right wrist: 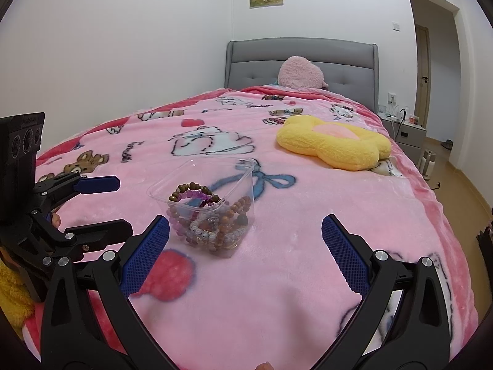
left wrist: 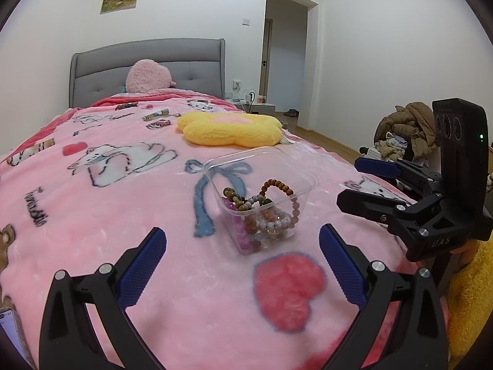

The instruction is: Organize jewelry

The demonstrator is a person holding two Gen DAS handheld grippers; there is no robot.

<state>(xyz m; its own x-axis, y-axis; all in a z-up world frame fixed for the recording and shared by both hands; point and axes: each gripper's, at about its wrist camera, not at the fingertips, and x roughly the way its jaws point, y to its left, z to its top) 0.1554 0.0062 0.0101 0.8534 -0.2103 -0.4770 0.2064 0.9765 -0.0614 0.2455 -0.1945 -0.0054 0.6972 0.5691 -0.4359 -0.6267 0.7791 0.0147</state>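
Observation:
A clear plastic box stands on the pink blanket and holds several bead bracelets, brown, purple and white. It also shows in the right wrist view, with the bracelets piled inside. My left gripper is open and empty, just short of the box. My right gripper is open and empty, with the box ahead and to the left of it. The right gripper shows in the left wrist view, open, right of the box. The left gripper shows in the right wrist view, open, left of the box.
A yellow flower cushion lies beyond the box. A pink plush leans on the grey headboard. A phone lies at the left edge. A pile of clothes sits right of the bed. A nightstand stands by the doorway.

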